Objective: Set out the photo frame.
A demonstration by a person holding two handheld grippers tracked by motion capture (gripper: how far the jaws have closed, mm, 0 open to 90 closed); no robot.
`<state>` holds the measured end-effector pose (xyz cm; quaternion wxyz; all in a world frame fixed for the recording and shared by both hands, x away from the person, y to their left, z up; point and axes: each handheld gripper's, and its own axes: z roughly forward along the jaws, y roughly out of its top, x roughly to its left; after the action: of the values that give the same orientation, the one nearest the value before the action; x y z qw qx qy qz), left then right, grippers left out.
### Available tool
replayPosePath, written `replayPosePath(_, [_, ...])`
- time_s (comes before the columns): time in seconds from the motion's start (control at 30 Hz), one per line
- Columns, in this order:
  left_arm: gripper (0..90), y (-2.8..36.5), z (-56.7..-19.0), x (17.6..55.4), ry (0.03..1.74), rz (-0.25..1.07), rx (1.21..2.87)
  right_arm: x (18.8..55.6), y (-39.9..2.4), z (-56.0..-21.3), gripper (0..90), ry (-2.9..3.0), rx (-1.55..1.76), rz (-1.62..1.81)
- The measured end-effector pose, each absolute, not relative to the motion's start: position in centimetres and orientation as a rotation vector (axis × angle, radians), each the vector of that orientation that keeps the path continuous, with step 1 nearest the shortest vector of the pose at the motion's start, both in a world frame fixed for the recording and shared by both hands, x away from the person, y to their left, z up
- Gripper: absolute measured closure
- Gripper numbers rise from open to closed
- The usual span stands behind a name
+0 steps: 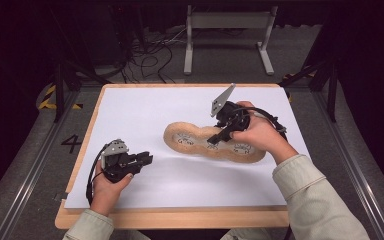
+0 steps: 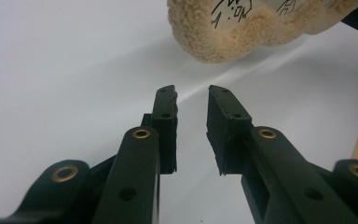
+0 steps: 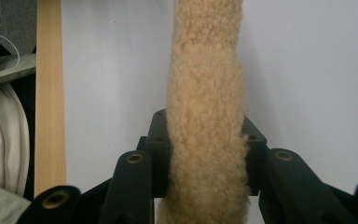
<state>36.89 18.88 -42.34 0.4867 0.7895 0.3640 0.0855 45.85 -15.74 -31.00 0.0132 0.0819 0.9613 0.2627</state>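
A long tan fleecy piece (image 1: 195, 137) with white patches bearing black writing lies on the white sheet (image 1: 145, 107), right of centre. My right gripper (image 1: 215, 142) comes at its middle from the right. In the right gripper view the two jaws press on either side of the fleece (image 3: 207, 60), so my right gripper (image 3: 205, 121) is shut on it. My left gripper (image 1: 147, 159) rests low at the front left, pointing right, a short way from the fleece's left end. Its jaws stand a little apart over bare sheet, my left gripper (image 2: 192, 93) open and holding nothing, with the fleece (image 2: 223, 42) ahead.
The white sheet lies on a wooden tabletop whose edge (image 1: 180, 217) shows along the front. Beyond the table are floor cables (image 1: 150, 60) and a white stand (image 1: 227, 22). A pale sleeve (image 3: 4, 121) shows past the wooden edge.
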Motion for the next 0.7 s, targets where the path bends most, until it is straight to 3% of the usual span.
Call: replayPosePath(0.7, [73.5,19.1,-42.6,37.1,0.893,0.207,1.923,47.6,-16.3,-35.3,65.8,3.055,0.123,0.896])
